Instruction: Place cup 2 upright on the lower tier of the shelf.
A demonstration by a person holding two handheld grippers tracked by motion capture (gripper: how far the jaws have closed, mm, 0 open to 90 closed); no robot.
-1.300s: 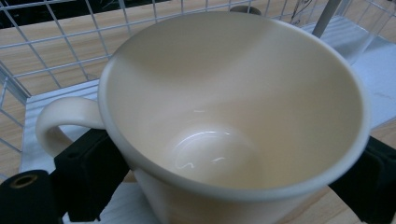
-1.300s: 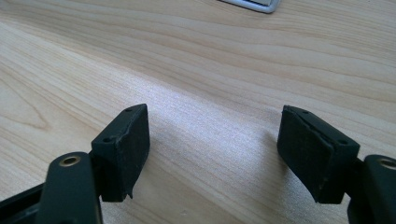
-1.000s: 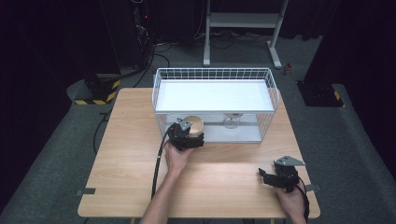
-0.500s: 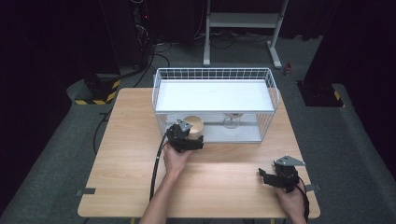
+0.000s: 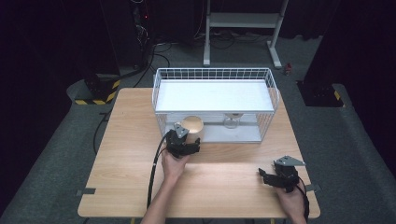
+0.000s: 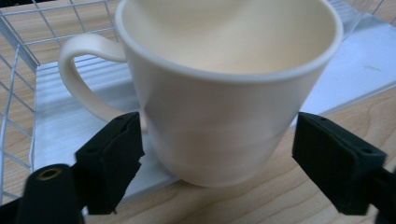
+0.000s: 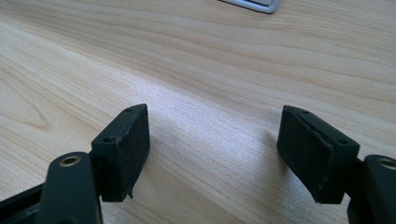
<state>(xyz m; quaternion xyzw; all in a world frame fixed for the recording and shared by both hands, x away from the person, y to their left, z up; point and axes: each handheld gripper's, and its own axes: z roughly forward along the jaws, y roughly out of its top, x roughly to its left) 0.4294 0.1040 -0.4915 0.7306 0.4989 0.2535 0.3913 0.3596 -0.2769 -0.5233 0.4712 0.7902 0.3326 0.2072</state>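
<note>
Overhead arrangement: a light wooden desk (image 5: pixel 116 158) carries a white wire basket (image 5: pixel 215 77) with a white tray floor, set toward the far edge. A cream ceramic mug (image 5: pixel 192 126) stands at the near left corner of the basket's open front, its base partly on the lip of the white tray (image 6: pixel 70 126) and partly on the wood. Farther right inside the basket sits a small stemmed glass object (image 5: pixel 232 120), too small to identify further.

Left gripper (image 5: pixel 183 142): held in the person's left hand (image 5: pixel 173 163), it points at the mug from the near side. In the left gripper view the jaws stand wide apart, one on each side of the mug (image 6: pixel 224 93); the left pad (image 6: pixel 114 156) sits just below the handle and close to the wall, while the right pad stands clear of it. Whether the left pad touches the mug cannot be told. The mug is upright, with its handle turned to that view's left.

Right gripper (image 5: pixel 280 176): held in the right hand (image 5: pixel 290 203) near the desk's near right corner, well apart from the basket. In the right gripper view its jaws are spread wide over bare wood (image 7: pixel 210 93), holding nothing.
</note>
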